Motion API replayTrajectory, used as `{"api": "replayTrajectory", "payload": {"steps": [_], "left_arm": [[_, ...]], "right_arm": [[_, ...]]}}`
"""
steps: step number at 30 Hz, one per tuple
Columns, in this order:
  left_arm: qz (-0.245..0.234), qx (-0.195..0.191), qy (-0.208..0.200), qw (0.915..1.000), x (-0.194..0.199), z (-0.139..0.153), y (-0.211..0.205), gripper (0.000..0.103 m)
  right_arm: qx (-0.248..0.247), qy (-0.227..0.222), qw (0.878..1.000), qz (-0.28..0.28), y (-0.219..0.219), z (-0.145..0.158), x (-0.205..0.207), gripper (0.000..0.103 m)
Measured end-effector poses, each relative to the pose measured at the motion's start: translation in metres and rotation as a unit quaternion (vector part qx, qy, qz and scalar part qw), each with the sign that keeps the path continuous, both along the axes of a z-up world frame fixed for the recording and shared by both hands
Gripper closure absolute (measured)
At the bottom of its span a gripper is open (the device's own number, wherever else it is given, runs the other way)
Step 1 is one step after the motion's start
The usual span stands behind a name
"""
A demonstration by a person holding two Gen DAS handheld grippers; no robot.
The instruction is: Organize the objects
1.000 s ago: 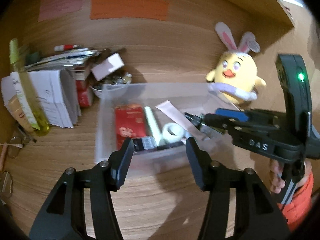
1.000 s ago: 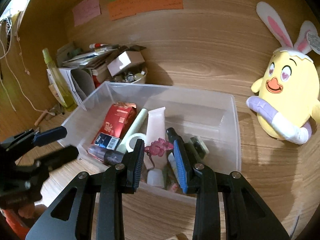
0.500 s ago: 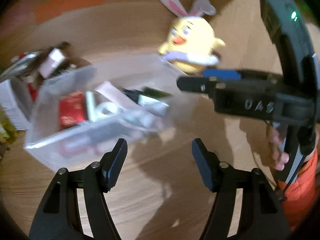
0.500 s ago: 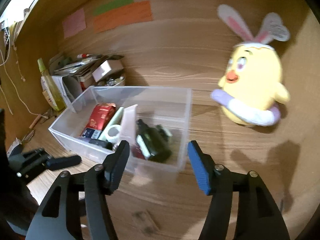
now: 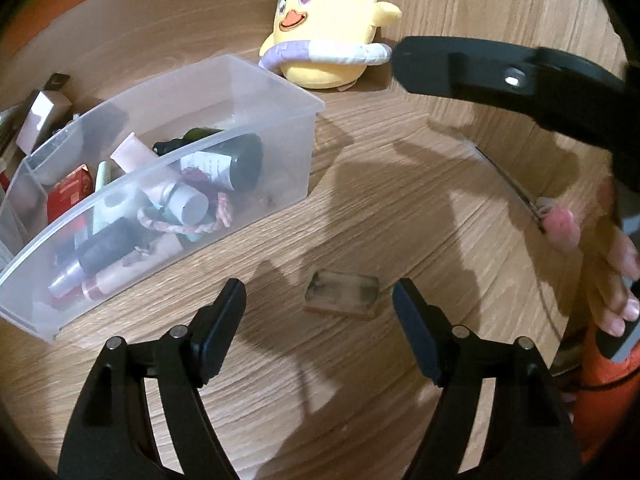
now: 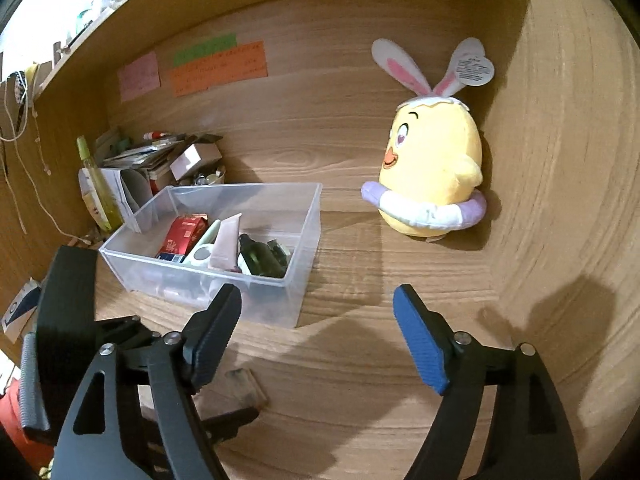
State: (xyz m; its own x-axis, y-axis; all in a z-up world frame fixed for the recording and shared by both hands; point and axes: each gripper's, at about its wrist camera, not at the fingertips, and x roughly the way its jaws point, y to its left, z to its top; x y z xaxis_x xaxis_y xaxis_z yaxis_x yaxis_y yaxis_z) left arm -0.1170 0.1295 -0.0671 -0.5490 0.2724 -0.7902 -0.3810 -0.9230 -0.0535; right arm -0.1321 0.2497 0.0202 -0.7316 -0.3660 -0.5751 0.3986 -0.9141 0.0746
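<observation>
A clear plastic bin (image 5: pixel 280 92) (image 6: pixel 308 240) holds a dark green bottle (image 5: pixel 236 162), a pink tube, a red box (image 6: pixel 182 236), a tape roll and other small items. A small wooden block (image 5: pixel 342 295) lies on the desk just ahead of my left gripper (image 5: pixel 318 316), which is open and empty. It also shows partly behind my left finger in the right wrist view (image 6: pixel 240 390). My right gripper (image 6: pixel 318 332) is open and empty, to the right of the bin. A pink-tipped hair clip (image 5: pixel 558 222) lies at the right.
A yellow chick plush with bunny ears (image 6: pixel 430 168) (image 5: pixel 324 28) leans in the back right corner. Papers, boxes and a yellow-green bottle (image 6: pixel 96 184) pile up at the back left. The wooden side wall (image 6: pixel 568 200) stands close on the right.
Both grippers have pulled back from the bin and swung right. The right gripper opened wide and left its item in the bin. The wooden block and hair clip came into view.
</observation>
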Motion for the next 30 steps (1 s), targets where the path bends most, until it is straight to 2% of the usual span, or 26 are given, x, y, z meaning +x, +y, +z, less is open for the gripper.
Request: {"api": "replayTrajectory", "payload": {"steps": [1, 3, 7, 9, 13, 19, 26, 30], "left_arm": [[0.0, 0.0, -0.001, 1.0, 0.0, -0.001, 0.001, 0.033], [-0.002, 0.0, -0.004, 1.0, 0.0, -0.003, 0.003, 0.044], [-0.003, -0.005, -0.005, 1.0, 0.001, -0.006, 0.006, 0.055], [-0.003, -0.005, -0.003, 1.0, 0.0, -0.006, 0.006, 0.064], [0.013, 0.006, 0.001, 0.9999, -0.001, -0.004, -0.002, 0.064], [0.054, 0.038, 0.027, 0.9974, 0.005, 0.019, -0.032, 0.064], [0.106, 0.058, 0.09, 0.9886, 0.016, 0.065, -0.076, 0.064], [0.138, 0.061, 0.114, 0.982, 0.009, 0.08, -0.101, 0.064]], "right_arm": [[-0.001, 0.0, 1.0, 0.0, 0.001, 0.0, 0.001, 0.027], [-0.003, 0.0, 1.0, 0.0, 0.002, -0.001, 0.002, 0.027], [-0.01, -0.001, 1.0, -0.001, 0.006, -0.001, 0.003, 0.027], [-0.011, -0.001, 1.0, -0.001, 0.007, -0.002, 0.004, 0.027], [-0.012, -0.003, 1.0, 0.0, 0.006, -0.002, 0.005, 0.027], [-0.013, -0.003, 1.0, 0.009, -0.002, -0.002, 0.004, 0.027], [-0.014, -0.004, 0.999, 0.034, -0.023, -0.002, 0.004, 0.027], [-0.012, -0.005, 0.999, 0.048, -0.035, -0.003, 0.004, 0.027]]}}
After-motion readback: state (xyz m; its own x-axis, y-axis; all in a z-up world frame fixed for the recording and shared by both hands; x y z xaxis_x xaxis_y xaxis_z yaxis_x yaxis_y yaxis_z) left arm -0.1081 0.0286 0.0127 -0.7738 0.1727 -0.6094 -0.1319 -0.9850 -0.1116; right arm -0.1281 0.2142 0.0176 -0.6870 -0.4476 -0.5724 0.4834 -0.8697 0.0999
